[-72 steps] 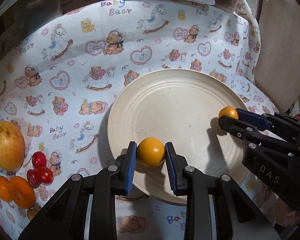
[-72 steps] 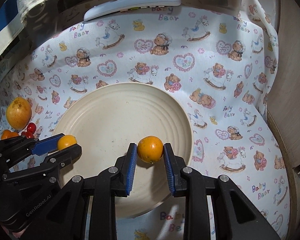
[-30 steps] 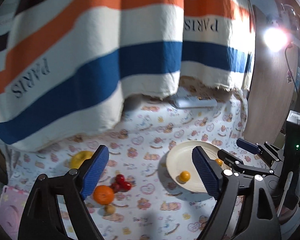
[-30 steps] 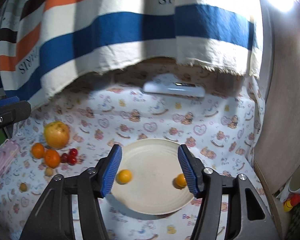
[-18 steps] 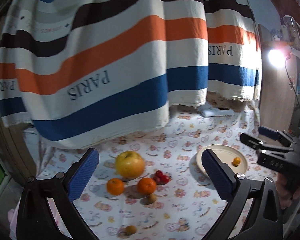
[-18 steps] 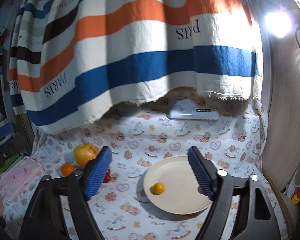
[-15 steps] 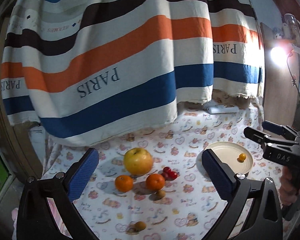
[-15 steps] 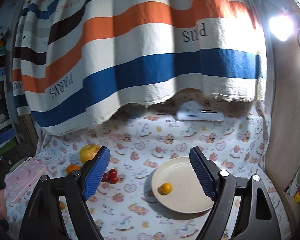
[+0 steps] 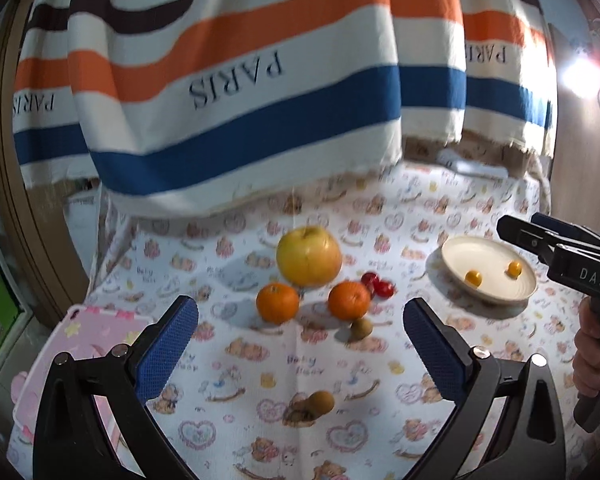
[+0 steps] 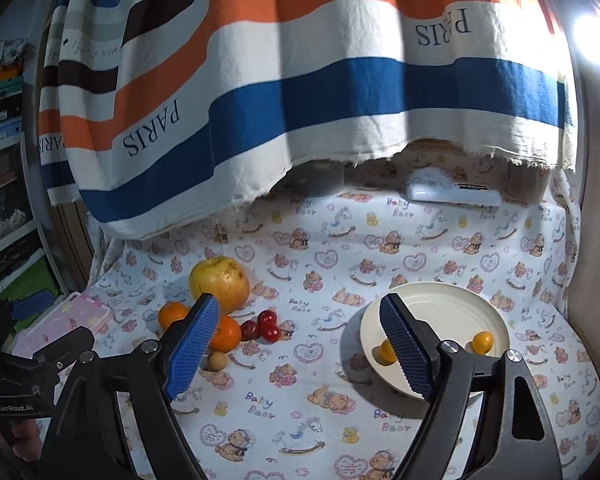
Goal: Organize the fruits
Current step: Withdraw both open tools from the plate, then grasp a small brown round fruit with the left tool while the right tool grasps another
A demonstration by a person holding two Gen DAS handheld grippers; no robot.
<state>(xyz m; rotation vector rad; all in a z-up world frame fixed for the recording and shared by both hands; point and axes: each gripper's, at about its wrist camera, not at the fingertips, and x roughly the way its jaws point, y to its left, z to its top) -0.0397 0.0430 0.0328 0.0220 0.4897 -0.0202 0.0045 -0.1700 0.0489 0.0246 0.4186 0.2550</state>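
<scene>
A cream plate (image 9: pixel 496 298) (image 10: pixel 440 300) holds two small orange fruits (image 9: pixel 473 278) (image 10: pixel 482 342). Left of it on the bear-print cloth lie a big yellow apple (image 9: pixel 309 256) (image 10: pixel 219 280), two oranges (image 9: pixel 277 303) (image 9: pixel 349 300), red cherry tomatoes (image 9: pixel 378 285) (image 10: pixel 262 326) and two small brown fruits (image 9: pixel 361 328) (image 9: pixel 320 401). My left gripper (image 9: pixel 300 350) is open and empty, high above the cloth in front of the oranges. My right gripper (image 10: pixel 300 346) is open and empty, raised between the fruit pile and the plate; it also shows in the left wrist view (image 9: pixel 540 236).
A striped "PARIS" cloth (image 10: pixel 300 80) hangs over the back of the table. A white remote (image 10: pixel 454 194) lies at the back right. A pink case (image 9: pixel 84 344) sits at the left edge. A wooden panel (image 10: pixel 596 200) bounds the right side.
Both grippers let go of the small orange fruits on the plate, opened wide and pulled up and back. The left view has swung left over the fruit pile.
</scene>
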